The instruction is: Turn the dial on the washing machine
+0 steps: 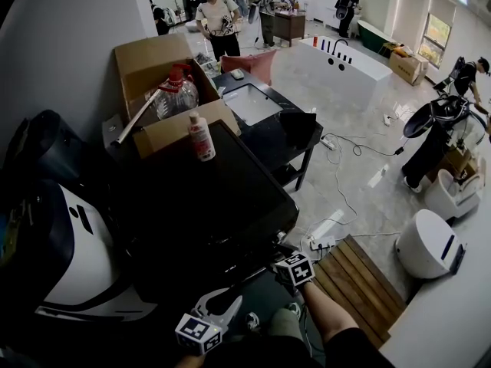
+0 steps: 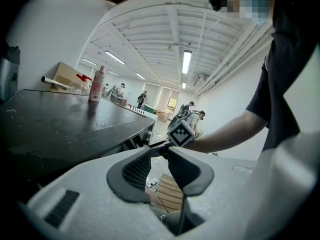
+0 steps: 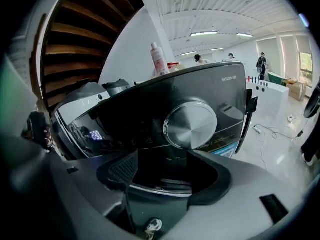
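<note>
The washing machine (image 1: 207, 205) is black with a flat, glossy top. Its round silver dial (image 3: 190, 124) sits on the dark front panel, beside a small lit display (image 3: 96, 135). My right gripper (image 3: 167, 171) faces the panel, open, with the dial just ahead of and above the pads and nothing between them. In the head view its marker cube (image 1: 295, 268) is at the machine's front right corner, and the dial itself is hidden there. My left gripper (image 1: 222, 307) hangs lower and to the left, open and empty, pointing toward the right gripper's cube (image 2: 180, 133).
A pink-and-white bottle (image 1: 201, 136) stands on the machine top, by a cardboard box (image 1: 165, 90) holding a clear jug. A white-and-black appliance (image 1: 69, 251) is at the left. A wooden platform (image 1: 360, 282) and cables lie on the floor to the right. Several people stand far back.
</note>
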`<state>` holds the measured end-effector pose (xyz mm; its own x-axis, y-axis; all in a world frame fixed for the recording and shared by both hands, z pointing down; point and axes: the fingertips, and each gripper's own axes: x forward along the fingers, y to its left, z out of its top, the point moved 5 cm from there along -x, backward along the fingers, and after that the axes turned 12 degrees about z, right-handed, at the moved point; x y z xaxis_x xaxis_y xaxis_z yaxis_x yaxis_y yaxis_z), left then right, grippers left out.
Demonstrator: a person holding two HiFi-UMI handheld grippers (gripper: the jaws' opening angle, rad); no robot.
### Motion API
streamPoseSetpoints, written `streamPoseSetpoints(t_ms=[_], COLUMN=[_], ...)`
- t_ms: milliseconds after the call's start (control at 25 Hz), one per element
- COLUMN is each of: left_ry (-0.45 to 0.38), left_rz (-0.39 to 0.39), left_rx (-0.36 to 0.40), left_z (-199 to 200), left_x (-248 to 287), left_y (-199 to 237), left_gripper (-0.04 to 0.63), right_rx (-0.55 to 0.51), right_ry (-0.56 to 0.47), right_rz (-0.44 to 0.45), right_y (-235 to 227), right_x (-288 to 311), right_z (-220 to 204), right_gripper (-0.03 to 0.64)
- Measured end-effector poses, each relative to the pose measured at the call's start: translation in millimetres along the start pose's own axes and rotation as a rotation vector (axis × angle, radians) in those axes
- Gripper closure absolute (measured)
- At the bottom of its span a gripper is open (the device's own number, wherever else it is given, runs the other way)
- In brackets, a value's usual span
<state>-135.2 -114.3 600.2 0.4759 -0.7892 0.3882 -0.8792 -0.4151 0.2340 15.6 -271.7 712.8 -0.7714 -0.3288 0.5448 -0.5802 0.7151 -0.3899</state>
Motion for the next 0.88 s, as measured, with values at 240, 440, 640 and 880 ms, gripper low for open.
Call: streamPoseSetpoints(t_ms=[240, 440, 640, 880], left_ry=[-0.002, -0.001, -0.009, -0.016], left_rz=[0.001, -0.003, -0.022, -0.043], left_rx=[-0.003, -0.006, -0.005, 0.005], left_z=[-0.5, 0.1, 2.7, 4.6], left_x=[-0.7, -1.1, 2.9, 5.7], left_y=[0.9, 1.3, -2.1, -5.0], left_gripper=[0.491, 0.491, 0.491, 0.491], right_rx=[0.02, 0.029, -0.068, -0.206], right_ry=[-0.015, -0.051, -0.095, -0.092], right_rz=[-0.038, -0.11, -0.14, -0.108], right_y=[-6.8, -16.1, -11.2, 7.2], right_x=[-5.6, -23.2, -39.2, -40.8], right_z=[-0.1, 8.1, 31.8, 51.2], right_gripper=[0.311, 0.276, 0.264, 0.268])
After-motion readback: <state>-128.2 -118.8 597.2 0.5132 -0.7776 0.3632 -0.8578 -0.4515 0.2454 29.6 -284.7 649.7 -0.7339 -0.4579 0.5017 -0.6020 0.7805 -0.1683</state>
